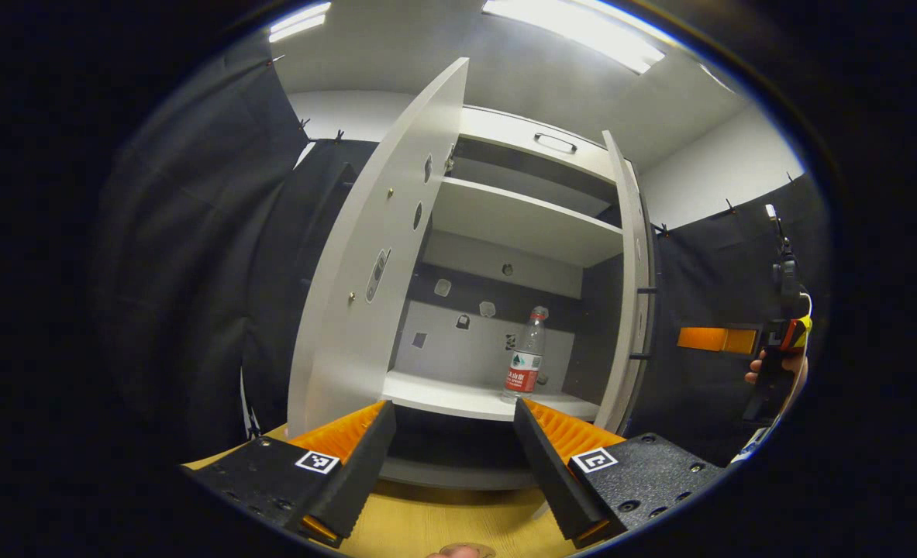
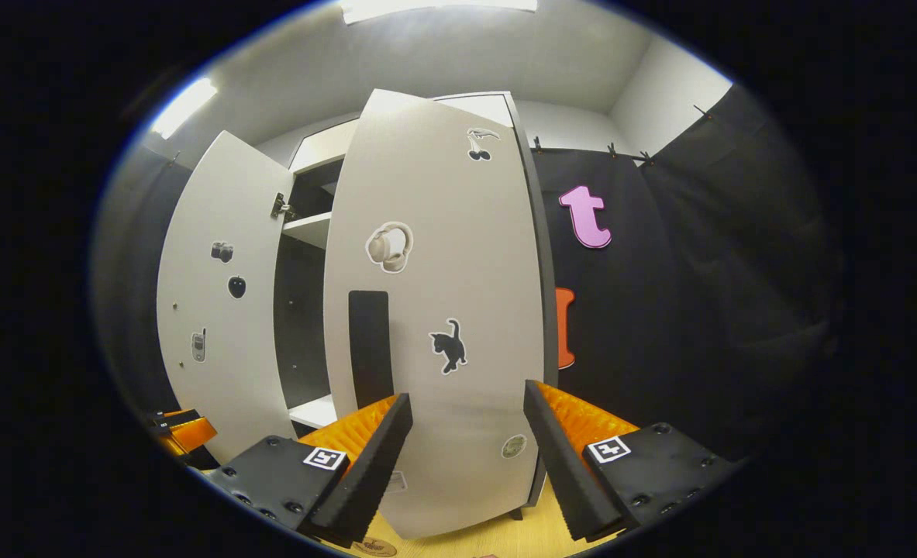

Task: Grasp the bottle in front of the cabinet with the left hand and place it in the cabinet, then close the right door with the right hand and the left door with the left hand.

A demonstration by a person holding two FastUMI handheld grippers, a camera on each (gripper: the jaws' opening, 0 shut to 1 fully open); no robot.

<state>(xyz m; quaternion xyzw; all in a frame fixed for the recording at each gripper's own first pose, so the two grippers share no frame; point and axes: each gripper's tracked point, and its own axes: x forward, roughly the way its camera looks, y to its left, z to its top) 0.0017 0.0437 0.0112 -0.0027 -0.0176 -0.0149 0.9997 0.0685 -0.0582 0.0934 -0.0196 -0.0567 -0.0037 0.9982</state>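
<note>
The bottle [image 1: 527, 353] stands upright on the lower shelf [image 1: 458, 397] inside the cabinet [image 1: 520, 225], towards its right side. The left gripper [image 1: 454, 457] sits in front of the shelf, fingers spread wide with nothing between them. Both doors are open: the left door [image 1: 373, 263] swung out, the right door [image 2: 442, 310] facing the right gripper [image 2: 466, 457], whose fingers are also wide apart and empty, above the wooden counter [image 2: 489, 535]. A hand [image 1: 772, 368] holds the right gripper far off to the side in the left gripper view.
</note>
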